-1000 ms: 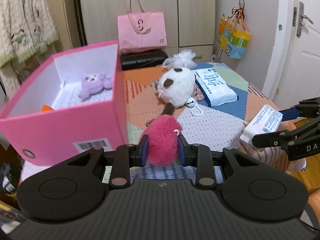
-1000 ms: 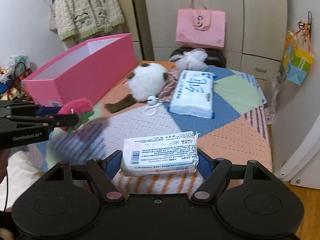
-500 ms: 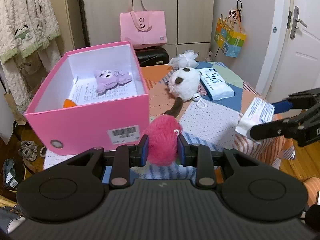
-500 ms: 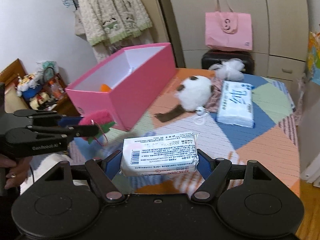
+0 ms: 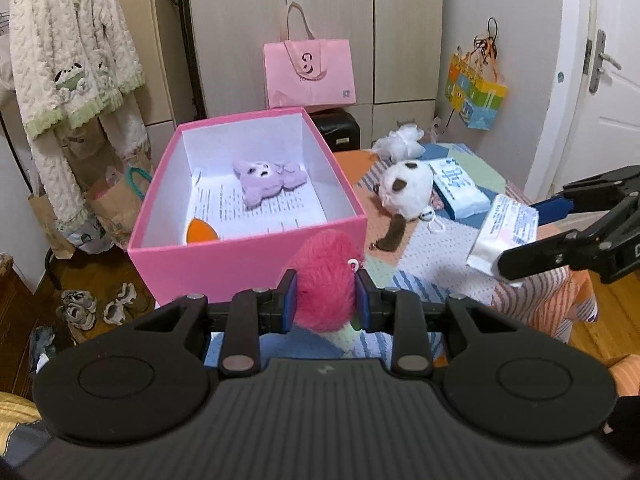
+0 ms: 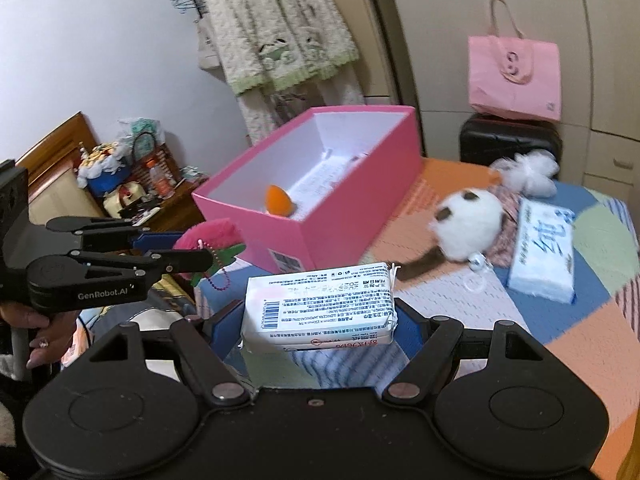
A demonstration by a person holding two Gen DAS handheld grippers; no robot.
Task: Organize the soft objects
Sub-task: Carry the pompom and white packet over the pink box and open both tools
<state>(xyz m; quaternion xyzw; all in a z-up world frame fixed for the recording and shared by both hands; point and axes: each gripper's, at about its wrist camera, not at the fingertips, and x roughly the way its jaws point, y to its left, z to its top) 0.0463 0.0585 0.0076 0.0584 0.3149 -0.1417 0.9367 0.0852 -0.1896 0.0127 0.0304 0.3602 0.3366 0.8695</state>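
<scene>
My left gripper (image 5: 325, 296) is shut on a fuzzy pink strawberry plush (image 5: 326, 276), held in the air just in front of the pink box (image 5: 208, 268). In the right wrist view that plush (image 6: 210, 234) hangs left of the box (image 6: 344, 212) with a bead chain dangling. My right gripper (image 6: 320, 322) is shut on a white tissue pack (image 6: 320, 304), lifted above the patchwork table (image 6: 580, 344); the same pack (image 5: 504, 232) shows at the right of the left wrist view. Inside the box lie a purple plush (image 5: 268, 178) and an orange thing (image 5: 202, 232).
A white-and-brown plush ball (image 5: 406, 192), a blue-and-white tissue pack (image 5: 460, 188) and a white puff (image 5: 400, 142) lie on the table. A pink bag (image 5: 310, 74) sits on a black case behind. A fleece jacket (image 5: 68, 56) hangs at left; shoes (image 5: 94, 308) lie on the floor.
Both grippers have risen and drawn back with their loads, so the box's inside now shows from above. The right view has swung toward the box.
</scene>
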